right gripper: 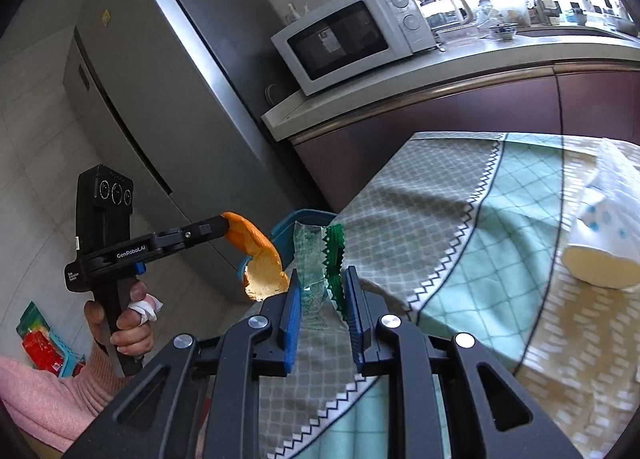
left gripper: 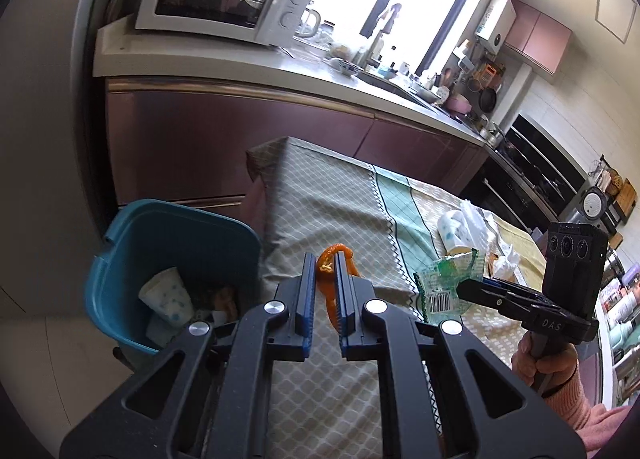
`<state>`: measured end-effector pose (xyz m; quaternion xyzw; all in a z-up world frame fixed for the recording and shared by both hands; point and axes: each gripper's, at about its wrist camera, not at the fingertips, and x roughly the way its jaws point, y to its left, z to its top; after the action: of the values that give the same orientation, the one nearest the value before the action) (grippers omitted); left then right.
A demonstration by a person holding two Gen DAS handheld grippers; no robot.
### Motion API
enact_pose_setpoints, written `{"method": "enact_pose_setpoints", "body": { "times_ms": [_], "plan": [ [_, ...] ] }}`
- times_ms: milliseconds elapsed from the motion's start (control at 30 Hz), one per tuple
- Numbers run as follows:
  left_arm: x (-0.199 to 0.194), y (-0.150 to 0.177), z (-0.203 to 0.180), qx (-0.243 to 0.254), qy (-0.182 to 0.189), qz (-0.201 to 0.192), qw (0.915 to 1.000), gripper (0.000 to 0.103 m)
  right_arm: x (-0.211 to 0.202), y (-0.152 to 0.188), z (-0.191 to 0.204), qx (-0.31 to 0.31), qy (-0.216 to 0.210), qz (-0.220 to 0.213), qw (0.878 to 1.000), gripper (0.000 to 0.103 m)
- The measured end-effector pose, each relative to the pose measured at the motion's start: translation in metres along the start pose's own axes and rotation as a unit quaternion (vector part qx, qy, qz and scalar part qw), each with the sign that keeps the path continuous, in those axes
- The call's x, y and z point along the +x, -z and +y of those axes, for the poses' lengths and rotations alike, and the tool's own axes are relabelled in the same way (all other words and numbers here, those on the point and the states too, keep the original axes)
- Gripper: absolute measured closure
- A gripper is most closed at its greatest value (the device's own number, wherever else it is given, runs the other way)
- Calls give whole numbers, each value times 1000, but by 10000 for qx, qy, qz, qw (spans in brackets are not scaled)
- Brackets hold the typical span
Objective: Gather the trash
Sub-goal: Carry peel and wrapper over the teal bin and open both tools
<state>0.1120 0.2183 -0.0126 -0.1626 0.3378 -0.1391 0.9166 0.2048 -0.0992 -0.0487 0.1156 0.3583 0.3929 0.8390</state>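
My left gripper [left gripper: 325,291] is shut on an orange peel [left gripper: 334,255], held over the table's left end beside the blue trash bin [left gripper: 120,243]. The peel also shows in the right wrist view [right gripper: 260,255], hanging from the left gripper [right gripper: 224,229]. My right gripper [right gripper: 322,299] is shut on a green-edged clear plastic wrapper [right gripper: 316,259], above the tablecloth; the wrapper shows in the left wrist view [left gripper: 448,283] with the right gripper [left gripper: 476,289] on it. The bin holds a dotted paper cup [left gripper: 166,293] and other scraps.
A dotted paper cup [right gripper: 604,243] lies on its side on the patterned tablecloth [right gripper: 460,227], with crumpled white tissues [left gripper: 508,259] beyond it. A counter with a microwave [right gripper: 352,35] runs behind the table. A grey fridge [right gripper: 160,99] stands left.
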Motion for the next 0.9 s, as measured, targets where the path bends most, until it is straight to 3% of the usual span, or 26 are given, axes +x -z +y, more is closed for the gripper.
{"method": "enact_pose_setpoints", "body": {
  "times_ms": [167,367,767,900],
  "plan": [
    [-13,-9,31,-132,-406,-161,9990,93,32,-14,19,-183,-201,196,9994,84],
    [-2,-10,64,-293,-790,-71,9964,93,76,-31,37,-342,-303,441,9980,84],
    [47,-1,97,-499,-1148,344,9915,93,160,-42,48,-415,16,1080,9933,82],
    [67,3,106,-542,-1237,528,9894,93,180,-40,48,-395,181,1264,9910,75]
  ]
}}
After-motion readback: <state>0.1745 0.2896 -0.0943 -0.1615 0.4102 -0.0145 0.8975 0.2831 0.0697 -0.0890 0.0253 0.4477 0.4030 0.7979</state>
